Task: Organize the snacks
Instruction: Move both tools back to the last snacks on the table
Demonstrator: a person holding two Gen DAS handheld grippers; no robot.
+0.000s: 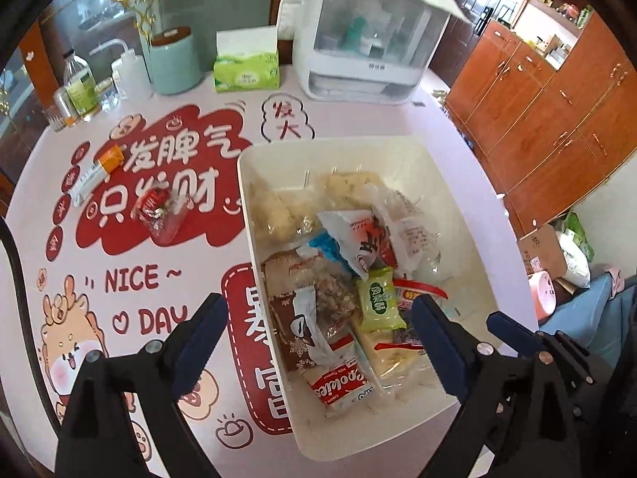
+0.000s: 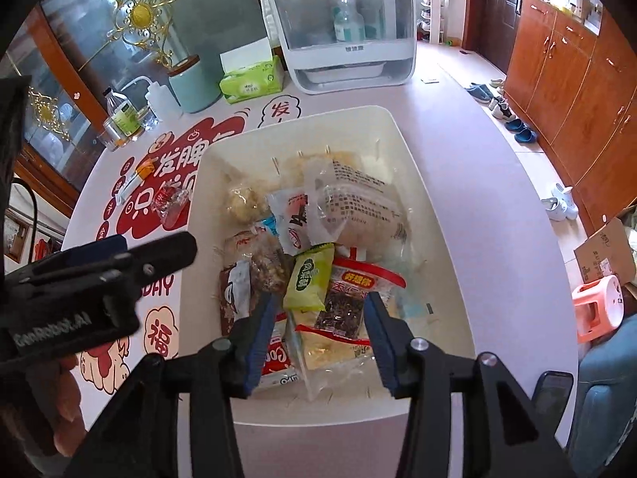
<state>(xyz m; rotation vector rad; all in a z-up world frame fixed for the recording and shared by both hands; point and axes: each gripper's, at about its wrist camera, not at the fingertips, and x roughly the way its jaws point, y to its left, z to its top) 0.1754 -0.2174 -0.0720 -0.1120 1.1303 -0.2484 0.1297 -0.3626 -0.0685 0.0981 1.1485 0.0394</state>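
Observation:
A white bin (image 1: 254, 199) (image 2: 430, 183) on the table holds several packaged snacks, among them a green packet (image 1: 378, 302) (image 2: 310, 275). Outside the bin to its left lie a red wrapped candy (image 1: 153, 207) (image 2: 167, 199) and an orange-and-white stick packet (image 1: 97, 171) (image 2: 137, 175). My left gripper (image 1: 318, 330) is open and empty, hovering over the bin's near left edge. My right gripper (image 2: 322, 330) is open and empty above the bin's near end, over a red-topped packet (image 2: 346, 302). The left gripper also shows at the left of the right wrist view (image 2: 119, 263).
At the table's far side stand a white lidded appliance (image 1: 358, 40) (image 2: 342, 40), a green tissue pack (image 1: 247, 71) (image 2: 251, 79), a mint canister (image 1: 175, 59), and bottles (image 1: 79, 83). Wooden cabinets (image 1: 557, 119), shoes (image 2: 513, 119) and a cardboard box (image 2: 605, 255) are to the right.

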